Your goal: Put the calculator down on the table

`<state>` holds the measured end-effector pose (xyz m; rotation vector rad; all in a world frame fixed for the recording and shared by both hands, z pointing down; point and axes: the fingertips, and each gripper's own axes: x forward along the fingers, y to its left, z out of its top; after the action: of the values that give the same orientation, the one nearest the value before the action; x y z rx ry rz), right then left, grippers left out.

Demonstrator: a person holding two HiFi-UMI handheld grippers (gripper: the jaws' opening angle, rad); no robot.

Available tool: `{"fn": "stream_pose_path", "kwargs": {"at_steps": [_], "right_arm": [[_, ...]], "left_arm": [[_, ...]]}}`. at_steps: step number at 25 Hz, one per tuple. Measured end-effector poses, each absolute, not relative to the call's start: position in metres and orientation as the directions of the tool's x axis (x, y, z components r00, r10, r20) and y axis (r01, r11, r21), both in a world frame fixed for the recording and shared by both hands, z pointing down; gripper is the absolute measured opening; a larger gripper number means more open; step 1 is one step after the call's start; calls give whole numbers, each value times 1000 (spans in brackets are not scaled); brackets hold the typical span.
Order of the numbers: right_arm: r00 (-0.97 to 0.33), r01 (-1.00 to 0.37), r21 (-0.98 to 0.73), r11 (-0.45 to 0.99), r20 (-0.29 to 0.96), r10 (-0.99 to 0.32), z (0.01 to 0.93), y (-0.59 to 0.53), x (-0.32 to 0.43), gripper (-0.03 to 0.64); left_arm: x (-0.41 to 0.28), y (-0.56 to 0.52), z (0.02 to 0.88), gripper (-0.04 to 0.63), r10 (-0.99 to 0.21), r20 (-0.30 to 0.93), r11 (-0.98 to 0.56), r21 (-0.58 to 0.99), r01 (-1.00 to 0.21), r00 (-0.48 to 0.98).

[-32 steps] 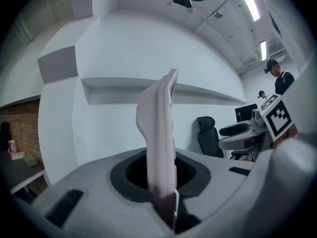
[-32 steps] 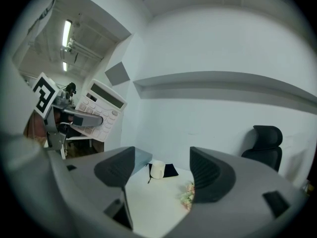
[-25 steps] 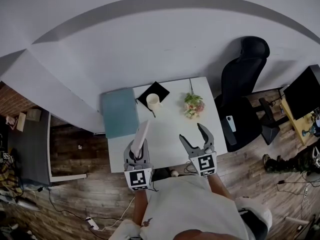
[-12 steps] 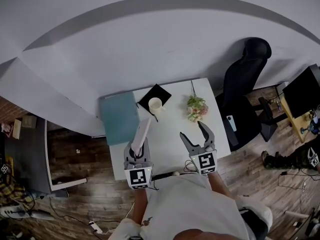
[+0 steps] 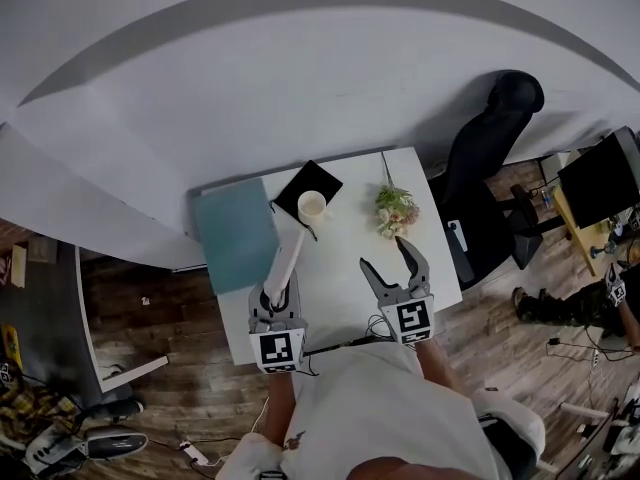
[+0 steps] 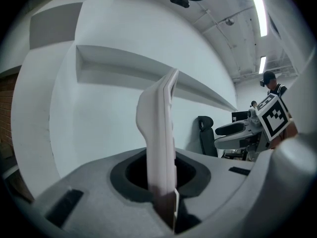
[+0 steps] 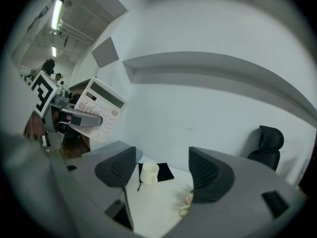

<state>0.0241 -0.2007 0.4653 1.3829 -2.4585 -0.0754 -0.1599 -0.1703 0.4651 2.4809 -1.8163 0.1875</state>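
A white calculator (image 5: pixel 286 262) stands on edge above the near left part of the white table (image 5: pixel 335 268), its lower end clamped in my left gripper (image 5: pixel 274 296). In the left gripper view the calculator (image 6: pixel 160 128) rises edge-on out of the shut jaws of the left gripper (image 6: pixel 163 185). From the right gripper view I see the keys of the calculator (image 7: pixel 101 108) and the left gripper's finger (image 7: pixel 81 117) across them. My right gripper (image 5: pixel 385 257) hovers over the near right of the table, open and empty. Its jaws stand wide apart in the right gripper's (image 7: pixel 161 163) own view.
A cream cup (image 5: pixel 312 205) sits on a black pad (image 5: pixel 305 183) at the table's back, with a small flower bunch (image 5: pixel 395 211) to its right. A blue-grey mat (image 5: pixel 236 233) covers the left end. A black office chair (image 5: pixel 488 168) stands right of the table.
Both grippers have moved forward over the table and sunk slightly. The calculator stays upright in the left gripper, and the right gripper stays open.
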Motion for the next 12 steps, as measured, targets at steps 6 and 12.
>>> {"fn": "stream_pose_path", "kwargs": {"at_steps": [6,12], "right_arm": [[-447,-833,218,509,278,-850,474,-206,23,334],[-447,-827,204,523,325,-833,494,-213,24,328]], "left_arm": [[-166,-185,478,67,-933,148,-330,9,-944,327],[-162,-193,501,67,-918,193,-345,40,-938,346]]}}
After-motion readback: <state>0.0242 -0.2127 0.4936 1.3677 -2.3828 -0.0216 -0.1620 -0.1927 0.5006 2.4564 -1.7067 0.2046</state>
